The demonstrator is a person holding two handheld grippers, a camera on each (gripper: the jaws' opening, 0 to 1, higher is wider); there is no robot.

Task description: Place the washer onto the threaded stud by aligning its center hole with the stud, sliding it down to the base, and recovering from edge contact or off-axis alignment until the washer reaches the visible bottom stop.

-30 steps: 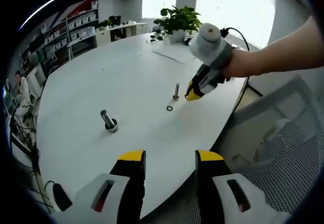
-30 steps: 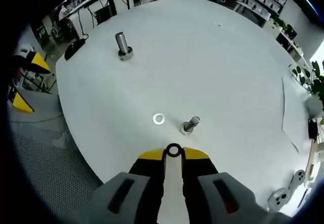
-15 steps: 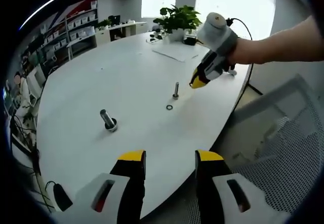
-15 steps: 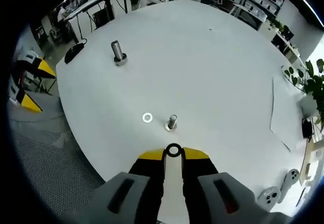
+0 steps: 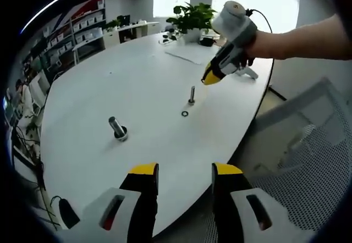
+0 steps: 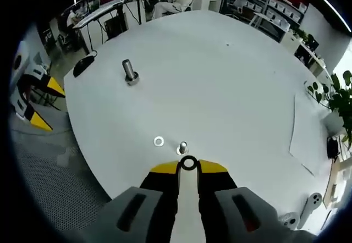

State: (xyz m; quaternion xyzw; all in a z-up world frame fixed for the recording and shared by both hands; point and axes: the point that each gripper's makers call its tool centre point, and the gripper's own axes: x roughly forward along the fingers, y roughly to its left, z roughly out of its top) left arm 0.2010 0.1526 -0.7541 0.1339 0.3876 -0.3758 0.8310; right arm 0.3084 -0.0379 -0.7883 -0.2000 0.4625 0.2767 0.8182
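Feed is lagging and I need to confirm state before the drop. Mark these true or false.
1. The right gripper holds a washer at its tips. True.
2. That washer is already seated on the stud. False: it is held in the air, not threaded on.
3. A second washer lies flat on the table beside the stud. True.
4. The left gripper is shut on the large bolt. False: its jaws stand open, apart from the bolt.
5. The large bolt lies on its side. False: it stands upright.
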